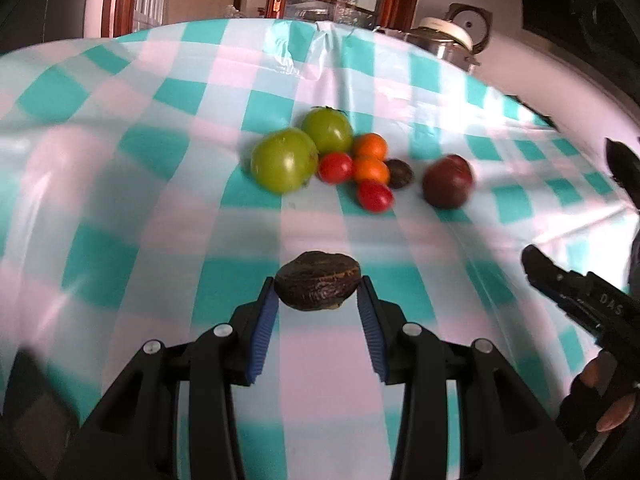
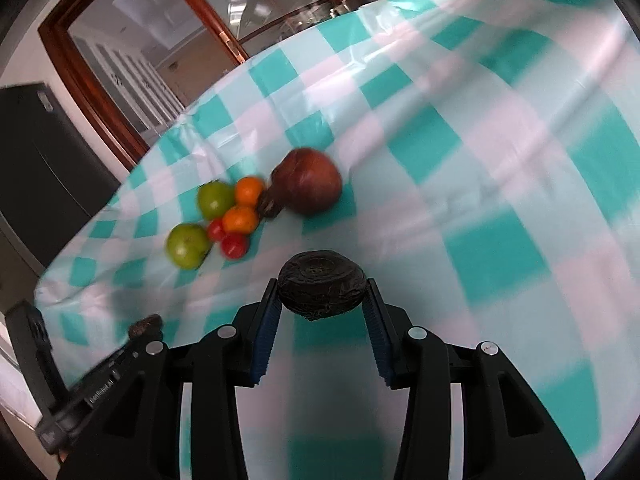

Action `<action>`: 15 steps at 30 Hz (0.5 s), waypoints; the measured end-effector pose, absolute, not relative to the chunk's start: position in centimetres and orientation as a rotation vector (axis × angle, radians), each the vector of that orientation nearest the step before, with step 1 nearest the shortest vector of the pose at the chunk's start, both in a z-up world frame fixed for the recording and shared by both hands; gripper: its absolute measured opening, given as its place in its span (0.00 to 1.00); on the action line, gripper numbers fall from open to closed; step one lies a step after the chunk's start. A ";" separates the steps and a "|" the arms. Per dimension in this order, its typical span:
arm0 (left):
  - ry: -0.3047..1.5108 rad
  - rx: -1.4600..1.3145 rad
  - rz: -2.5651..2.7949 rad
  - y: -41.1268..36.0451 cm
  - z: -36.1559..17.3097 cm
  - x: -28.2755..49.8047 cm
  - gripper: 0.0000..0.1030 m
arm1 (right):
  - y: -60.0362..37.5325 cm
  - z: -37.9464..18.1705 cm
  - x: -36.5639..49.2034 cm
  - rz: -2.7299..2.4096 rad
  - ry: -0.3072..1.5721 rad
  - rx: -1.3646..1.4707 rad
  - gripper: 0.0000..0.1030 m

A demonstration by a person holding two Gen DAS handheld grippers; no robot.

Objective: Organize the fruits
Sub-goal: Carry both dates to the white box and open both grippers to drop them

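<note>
Left gripper [image 1: 318,290] clamping 1 wrinkled dark fruit [image 1: 318,285], right gripper [image 2: 322,294] clamping another dark fruit [image 2: 322,288], fruit cluster [image 1: 320,156] ahead of both on checked tablecloth [image 1: 120,160]

My left claw [image 1: 318,292] is matte black plastic, built as two angular linkage arms on each side that fan out toward the camera. Four round silver screw heads sit on the pivots, two per side. Each finger carries a ribbed blue pad [image 1: 264,338] along its inner face. My right claw [image 2: 322,294] is the same build: black arms, four silver pivot screws, ribbed blue pads. Seen from the side in the left wrist view, its black body carries white lettering reading "DAS", and I wear a black fingerless glove on the hand [image 1: 600,404] around its grip. In the right wrist view, the left unit's black side shows a small white label, too blurred to read.
</note>
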State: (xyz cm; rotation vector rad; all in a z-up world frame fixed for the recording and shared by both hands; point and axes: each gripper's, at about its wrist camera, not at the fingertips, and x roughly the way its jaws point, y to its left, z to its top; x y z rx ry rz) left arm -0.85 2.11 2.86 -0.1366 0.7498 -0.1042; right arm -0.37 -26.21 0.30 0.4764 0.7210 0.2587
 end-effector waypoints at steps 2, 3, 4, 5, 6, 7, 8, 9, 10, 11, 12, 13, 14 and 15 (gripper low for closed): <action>0.741 -0.139 -0.124 2.4 3.1 -3.1 0.40 | -25.9 0.5 -3.7 0.260 0.710 0.507 0.41; 0.735 -0.139 -0.137 2.4 3.3 -4.4 0.40 | -25.8 0.7 -5.2 0.272 0.699 0.520 0.41; 0.732 -0.134 -0.146 2.4 3.4 -5.5 0.40 | -25.8 0.9 -7.1 0.288 0.683 0.533 0.41; 0.732 -0.131 -0.153 2.3 3.5 -6.1 0.40 | -25.8 1.1 -8.4 0.298 0.679 0.536 0.41; 0.734 -0.125 -0.166 2.2 3.5 -7.2 0.40 | -25.8 1.2 -9.6 0.304 0.679 0.535 0.41; 0.736 -0.115 -0.178 1.9 3.4 -8.3 0.40 | -25.9 1.5 -11.2 0.307 0.678 0.522 0.41; 0.736 -0.101 -0.189 1.5 3.3 -9.4 0.40 | -26.0 1.7 -12.6 0.305 0.674 0.503 0.41; 0.736 -0.088 -0.198 1.1 3.2 -10.1 0.40 | -26.2 1.9 -13.9 0.306 0.669 0.489 0.41; 0.740 -0.078 -0.209 0.7 3.0 -10.7 0.40 | -26.3 2.1 -14.8 0.306 0.664 0.479 0.41; 0.748 -0.070 -0.224 0.2 2.8 -11.4 0.40 | -26.7 2.2 -16.1 0.306 0.658 0.468 0.41; 0.760 -0.062 -0.244 -0.5 2.6 -12.1 0.40 | -27.0 2.2 -16.9 0.305 0.656 0.462 0.41; 0.766 -0.053 -0.257 -1.1 2.6 -12.6 0.40 | -27.5 2.2 -18.3 0.300 0.652 0.454 0.41; 0.767 -0.041 -0.269 -1.7 2.6 -13.1 0.40 | -28.2 2.1 -19.3 0.295 0.648 0.450 0.41; 0.762 -0.016 -0.284 -2.6 2.7 -13.8 0.40 | -28.5 2.0 -19.8 0.293 0.645 0.450 0.41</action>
